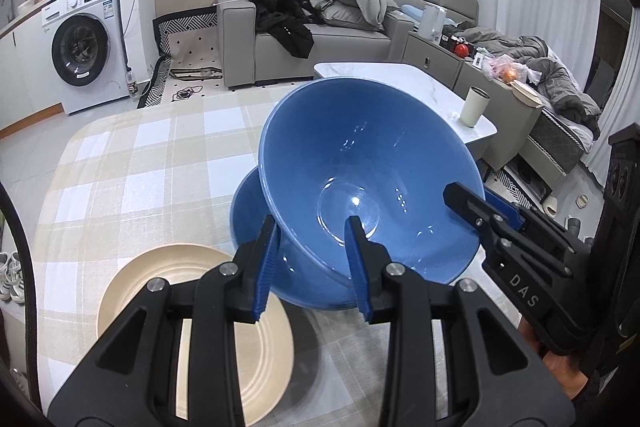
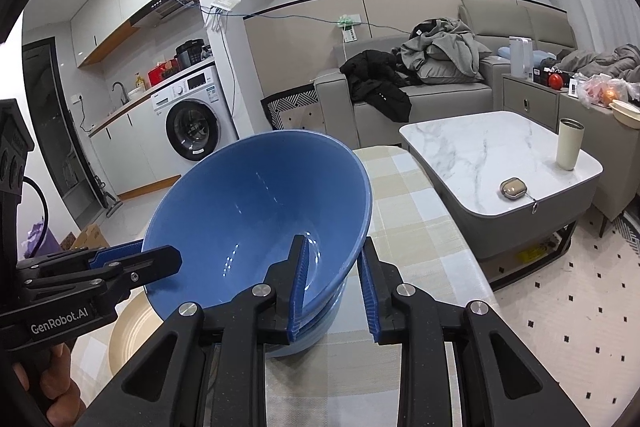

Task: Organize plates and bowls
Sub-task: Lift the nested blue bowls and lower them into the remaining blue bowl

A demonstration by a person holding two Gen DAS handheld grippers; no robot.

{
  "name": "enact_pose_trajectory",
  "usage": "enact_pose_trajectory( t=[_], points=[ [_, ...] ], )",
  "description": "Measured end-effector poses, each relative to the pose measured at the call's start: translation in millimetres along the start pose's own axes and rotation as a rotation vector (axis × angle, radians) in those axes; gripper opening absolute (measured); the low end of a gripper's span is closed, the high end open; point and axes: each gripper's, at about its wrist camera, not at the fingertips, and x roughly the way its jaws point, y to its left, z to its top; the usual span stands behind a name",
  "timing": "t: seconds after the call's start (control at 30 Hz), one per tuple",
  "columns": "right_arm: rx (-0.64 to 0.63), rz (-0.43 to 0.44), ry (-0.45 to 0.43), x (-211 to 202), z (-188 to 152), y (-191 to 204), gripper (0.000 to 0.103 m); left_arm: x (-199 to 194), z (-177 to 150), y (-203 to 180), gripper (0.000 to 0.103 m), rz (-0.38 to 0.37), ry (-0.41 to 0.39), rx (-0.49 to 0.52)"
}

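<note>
A large blue bowl sits tilted inside a second blue bowl on the checked tablecloth. My left gripper is open, its fingers astride the tilted bowl's near rim. My right gripper is open too, its fingers astride the opposite rim of the same bowl; it also shows in the left wrist view. The lower bowl shows under the right fingers. A beige ribbed plate lies flat to the left of the bowls, seen also in the right wrist view.
A marble coffee table stands beyond the cloth, bearing a cream tumbler and a small case. A grey sofa with clothes and a washing machine stand behind.
</note>
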Motion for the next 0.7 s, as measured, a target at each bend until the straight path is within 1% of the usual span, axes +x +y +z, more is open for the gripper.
enact_pose_trajectory(
  t=[0.7],
  points=[
    [-0.049,-0.001,0.063,25,-14,19,0.027,44,-10,31,0.03,0.031,0.038,-0.02]
  ],
)
